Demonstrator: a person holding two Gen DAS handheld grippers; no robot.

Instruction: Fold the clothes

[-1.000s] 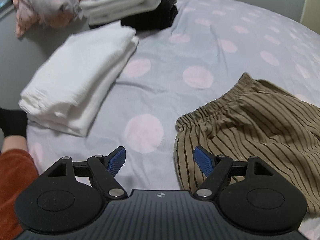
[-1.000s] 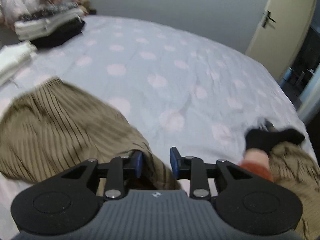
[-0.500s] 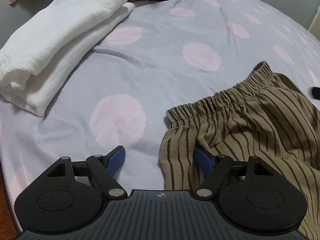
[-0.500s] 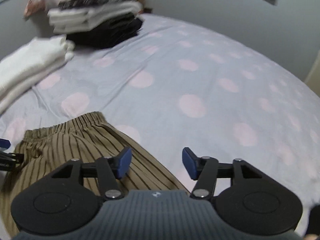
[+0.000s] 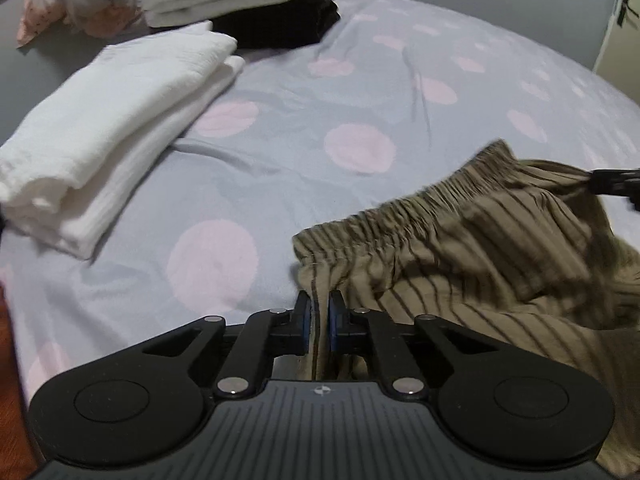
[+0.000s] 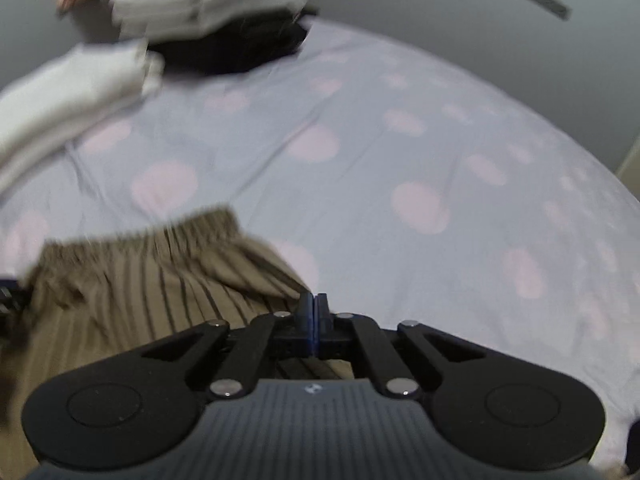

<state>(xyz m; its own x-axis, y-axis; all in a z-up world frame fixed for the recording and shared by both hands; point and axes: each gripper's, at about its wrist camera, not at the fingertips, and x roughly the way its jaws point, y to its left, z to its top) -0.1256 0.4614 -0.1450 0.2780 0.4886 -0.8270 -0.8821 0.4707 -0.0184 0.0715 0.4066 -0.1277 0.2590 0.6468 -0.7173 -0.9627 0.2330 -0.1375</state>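
Note:
Olive-brown striped shorts (image 5: pixel 480 248) with an elastic waistband lie on the bed. My left gripper (image 5: pixel 319 314) is shut on the left edge of the shorts just below the waistband. My right gripper (image 6: pixel 314 308) is shut on the right edge of the shorts (image 6: pixel 140 280); its tip also shows at the right of the left wrist view (image 5: pixel 616 184), where the fabric is lifted. Both views are partly blurred by motion.
The bed has a grey sheet with pink dots (image 5: pixel 360 148). A folded white garment (image 5: pixel 116 120) lies at the left. Behind it stands a stack of folded white and black clothes (image 5: pixel 248 8). A crumpled pink-grey garment (image 5: pixel 80 0) lies at the far left.
Both grippers were open half a second ago and are now shut on the two edges of the shorts. The waistband side by the right gripper has lifted off the sheet.

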